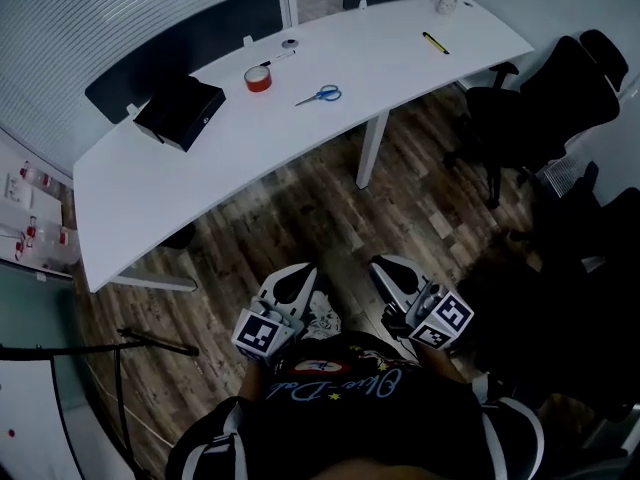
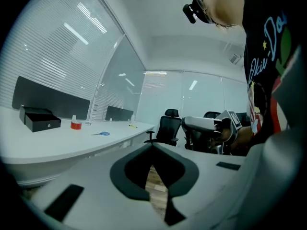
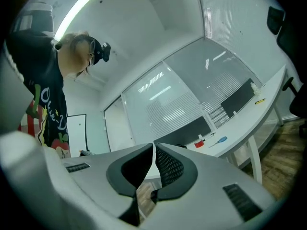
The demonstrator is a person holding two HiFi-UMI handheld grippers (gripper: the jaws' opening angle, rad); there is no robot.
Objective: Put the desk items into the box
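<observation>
A black box [image 1: 180, 111] stands on the left part of the white curved desk [image 1: 180, 183]. To its right on the desk lie a red tape roll [image 1: 258, 78], blue scissors [image 1: 320, 94] and a marker [image 1: 283, 55]. A yellow-black pen [image 1: 435, 42] lies at the far right end. Both grippers hang close to the person's body, over the wooden floor and well short of the desk. The left gripper [image 1: 295, 283] [image 2: 152, 146] is shut with nothing between its jaws. The right gripper [image 1: 392, 273] [image 3: 154, 145] has its tips all but touching, nothing held.
Black office chairs [image 1: 545, 108] stand to the right of the desk, with more dark chairs further right. A white desk leg [image 1: 372, 148] drops to the floor under the middle. Dark partition panels [image 1: 185, 43] line the desk's far edge. A tripod leg [image 1: 150, 343] lies at lower left.
</observation>
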